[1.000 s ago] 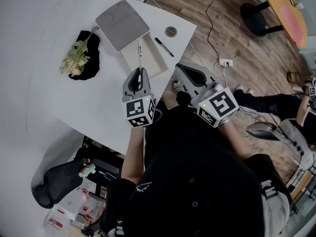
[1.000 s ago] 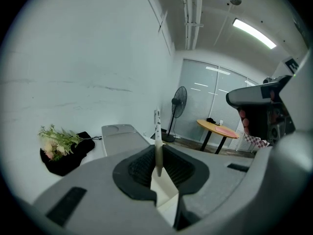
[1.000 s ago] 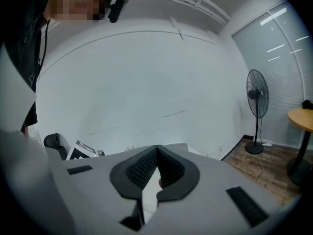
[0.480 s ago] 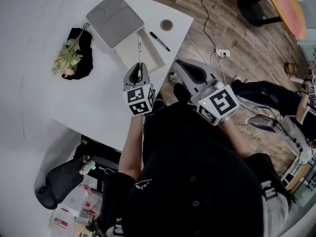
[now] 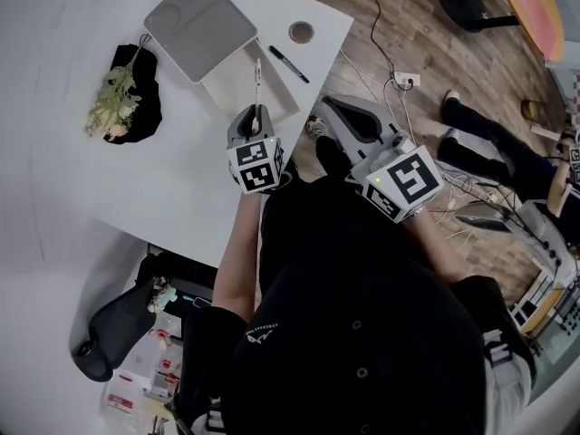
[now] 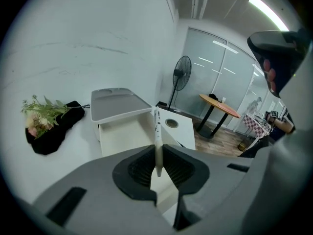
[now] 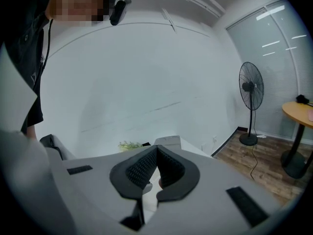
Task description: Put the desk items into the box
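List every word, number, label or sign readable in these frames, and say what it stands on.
No text can be read anywhere.
White pen, held in the left gripper: dark print on the barrel, too small to read.
Left marker cube and right marker cube: black-and-white square patterns, no words.
Sleeve: small white logo, too small to read.
Packages below the desk: red labels, blurred.

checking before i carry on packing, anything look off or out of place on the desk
Only the lid stands out: it sits askew and tilted over the far end of the box, leaving the rest open. The left gripper holds a white pen pointing over that opening. Nothing looks spilled or damaged.
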Motion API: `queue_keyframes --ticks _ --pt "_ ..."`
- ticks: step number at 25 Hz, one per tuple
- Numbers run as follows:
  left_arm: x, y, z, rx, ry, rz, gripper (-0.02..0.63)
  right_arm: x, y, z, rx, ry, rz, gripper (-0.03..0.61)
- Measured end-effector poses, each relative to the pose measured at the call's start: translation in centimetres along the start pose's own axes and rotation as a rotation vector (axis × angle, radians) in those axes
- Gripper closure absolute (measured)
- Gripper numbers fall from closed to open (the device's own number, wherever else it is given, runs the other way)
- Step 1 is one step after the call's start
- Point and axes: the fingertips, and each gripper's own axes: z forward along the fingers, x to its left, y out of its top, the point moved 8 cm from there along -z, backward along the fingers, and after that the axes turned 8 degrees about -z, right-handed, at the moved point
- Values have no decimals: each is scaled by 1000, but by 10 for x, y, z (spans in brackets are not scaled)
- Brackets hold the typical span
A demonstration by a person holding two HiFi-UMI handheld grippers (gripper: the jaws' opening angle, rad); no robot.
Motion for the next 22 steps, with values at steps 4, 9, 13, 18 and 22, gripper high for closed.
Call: queue_keyframes --ticks 4,9,13,18,22 --pt "6 -4 14 49 28 -22 557 -8 -1 5 13 -7 6 580" --pt "14 -4 34 103 32 -16 557 -16 -4 12 28 -17 18 580" --pt "19 -2 46 130 28 -34 557 -20 -6 17 40 -21 27 580" --pt "19 -2 56 167 48 -30 557 -23 -9 20 51 -24 33 580" --pt "14 -7 64 224 45 -60 557 -24 -9 22 54 -28 33 580"
